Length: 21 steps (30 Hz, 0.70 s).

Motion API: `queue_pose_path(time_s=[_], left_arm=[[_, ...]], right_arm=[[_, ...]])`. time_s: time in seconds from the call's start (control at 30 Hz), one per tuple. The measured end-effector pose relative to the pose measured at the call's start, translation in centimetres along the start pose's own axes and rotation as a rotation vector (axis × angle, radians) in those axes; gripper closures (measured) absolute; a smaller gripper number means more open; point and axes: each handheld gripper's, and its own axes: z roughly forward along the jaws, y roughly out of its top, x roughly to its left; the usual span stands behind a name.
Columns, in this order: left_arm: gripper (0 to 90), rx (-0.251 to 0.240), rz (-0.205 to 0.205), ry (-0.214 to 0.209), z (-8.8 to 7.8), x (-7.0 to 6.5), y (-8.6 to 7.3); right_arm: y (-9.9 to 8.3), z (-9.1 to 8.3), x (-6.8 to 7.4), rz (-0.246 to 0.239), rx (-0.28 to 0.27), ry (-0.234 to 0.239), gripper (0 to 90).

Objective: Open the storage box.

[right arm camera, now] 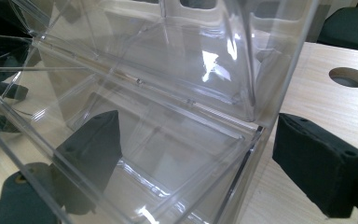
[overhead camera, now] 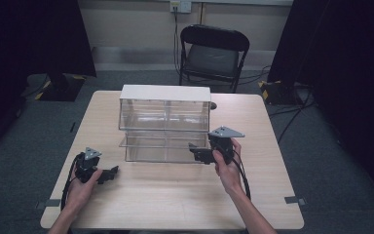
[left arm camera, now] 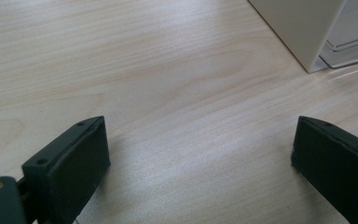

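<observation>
Drawer (right arm camera: pixel 168 158) of the clear acrylic cabinet (overhead camera: pixel 164 122) sits pulled out, its corner wall between my spread right tongs (right arm camera: pixel 186 154); stiff, slick, probably light, so I'd pinch the front wall squarely. Left tongs (left arm camera: pixel 200 158) gape over bare counter (left arm camera: pixel 121 70)

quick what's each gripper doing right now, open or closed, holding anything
Left gripper: open, empty, over bare table.
Right gripper: open, jaws astride the front corner of the clear drawer, not clamped on it.
</observation>
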Motion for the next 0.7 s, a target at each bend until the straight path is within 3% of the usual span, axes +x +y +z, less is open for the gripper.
queue_pose_path(time_s=[0.7], left_arm=[[3.6,0.0,0.0,0.0,0.0,0.0,0.0]], right_arm=[[0.63,-0.13,-0.09,0.006,-0.008,0.008,13.9]])
